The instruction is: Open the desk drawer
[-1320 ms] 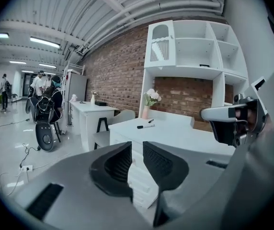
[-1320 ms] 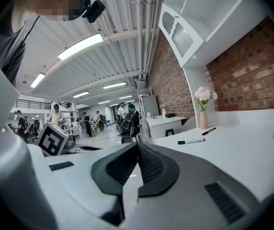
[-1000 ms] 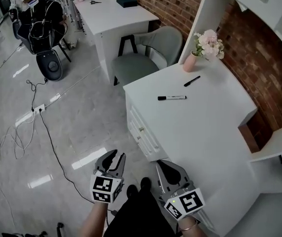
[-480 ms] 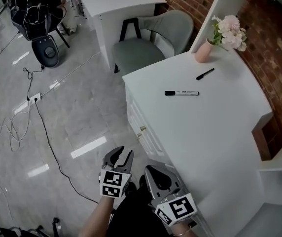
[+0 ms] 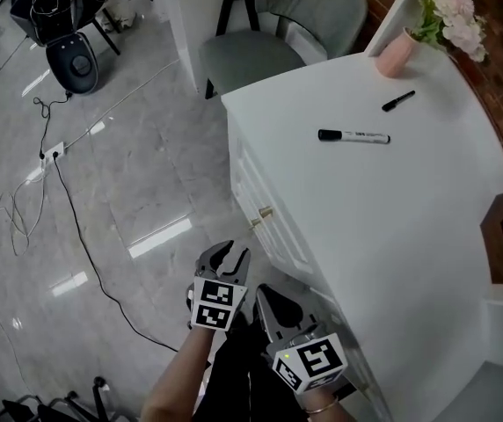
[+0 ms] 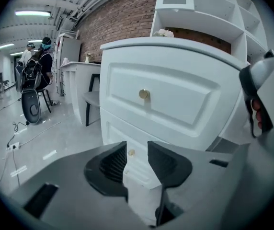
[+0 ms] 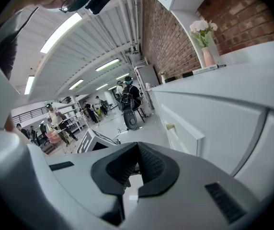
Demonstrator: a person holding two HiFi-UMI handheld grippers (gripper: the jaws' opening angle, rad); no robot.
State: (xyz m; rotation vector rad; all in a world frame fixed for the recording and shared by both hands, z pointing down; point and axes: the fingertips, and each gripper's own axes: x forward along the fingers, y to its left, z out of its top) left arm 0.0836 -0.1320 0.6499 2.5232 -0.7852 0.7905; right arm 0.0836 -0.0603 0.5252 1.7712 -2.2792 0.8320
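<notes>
The white desk (image 5: 392, 200) has a stack of drawers in its side face. The top drawer (image 6: 175, 99) is closed and carries a small brass knob (image 6: 143, 94), also seen as the knob (image 5: 265, 211) and the knob (image 7: 170, 127). A second knob (image 6: 131, 153) sits on the drawer below. My left gripper (image 5: 225, 255) (image 6: 137, 147) points at the drawer fronts a short way off. Its jaws have just been opening and stand open with nothing between them. My right gripper (image 5: 266, 292) (image 7: 137, 146) hangs beside the desk's near corner, shut and empty.
On the desktop lie a black-capped marker (image 5: 353, 135) and a small black pen (image 5: 398, 101), with a pink vase (image 5: 397, 53) of flowers behind. A grey-green chair (image 5: 260, 51) stands past the desk. A cable (image 5: 67, 209) trails over the glossy floor.
Both grippers have sunk lower beside the desk and come nearer the drawer fronts. The left jaws have spread wider. The head view now looks more steeply down.
</notes>
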